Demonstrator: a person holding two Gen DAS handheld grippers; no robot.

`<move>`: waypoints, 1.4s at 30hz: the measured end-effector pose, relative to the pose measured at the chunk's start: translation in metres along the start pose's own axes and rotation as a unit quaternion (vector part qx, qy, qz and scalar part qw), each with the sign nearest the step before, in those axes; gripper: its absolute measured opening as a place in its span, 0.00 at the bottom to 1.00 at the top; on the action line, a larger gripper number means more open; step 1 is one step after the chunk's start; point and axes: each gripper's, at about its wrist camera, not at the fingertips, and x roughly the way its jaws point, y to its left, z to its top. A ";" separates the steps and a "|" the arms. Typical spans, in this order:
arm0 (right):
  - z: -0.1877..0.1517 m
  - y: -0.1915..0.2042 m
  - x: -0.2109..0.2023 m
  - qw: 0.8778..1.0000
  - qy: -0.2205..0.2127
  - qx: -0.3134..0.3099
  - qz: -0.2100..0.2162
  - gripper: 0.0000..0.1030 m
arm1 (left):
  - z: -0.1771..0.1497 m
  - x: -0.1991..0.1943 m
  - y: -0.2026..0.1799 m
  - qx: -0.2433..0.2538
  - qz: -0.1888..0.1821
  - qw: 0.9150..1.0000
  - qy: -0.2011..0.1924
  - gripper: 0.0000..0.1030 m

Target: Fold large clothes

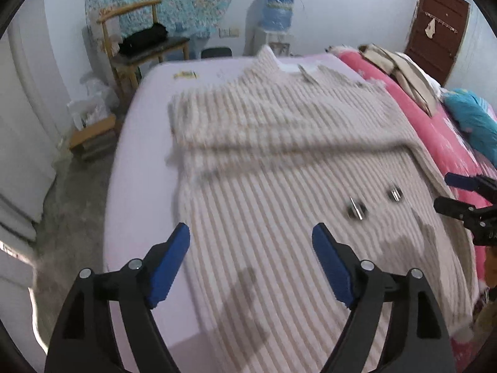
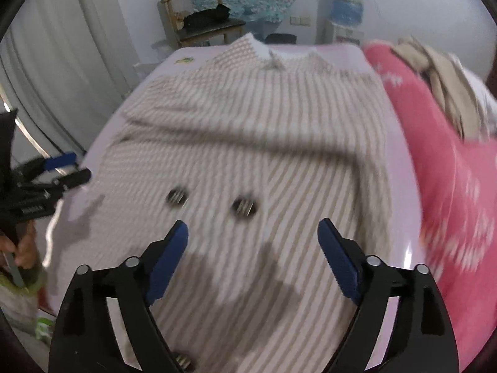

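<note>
No legible writing on any item. One striped cardigan (beige and white), spread flat on the lilac bed; three dark buttons counted. Left gripper and right gripper: both tilted downward above the hem, jaws spread wide, nothing between them.

Ribbed knit garment, wooden chair

A home bedroom: bed, pink quilt, wooden chair, door.
</note>
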 end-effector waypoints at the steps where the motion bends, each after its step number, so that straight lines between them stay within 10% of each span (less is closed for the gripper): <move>1: -0.006 -0.001 -0.002 1.000 0.003 0.008 0.001 0.83 | -0.010 -0.005 -0.004 0.002 0.001 1.000 0.006 0.79; 12: -0.080 -0.001 0.014 0.996 0.043 0.077 -0.031 0.88 | -0.091 0.011 -0.039 0.025 0.062 0.996 0.058 0.85; 19: -0.087 0.000 0.019 0.995 0.025 0.086 -0.043 0.92 | -0.097 0.012 -0.016 -0.055 0.040 0.997 0.046 0.95; 42: -0.104 -0.003 0.006 0.994 0.003 0.106 -0.037 0.92 | -0.106 0.003 -0.011 -0.084 0.033 0.995 0.045 0.95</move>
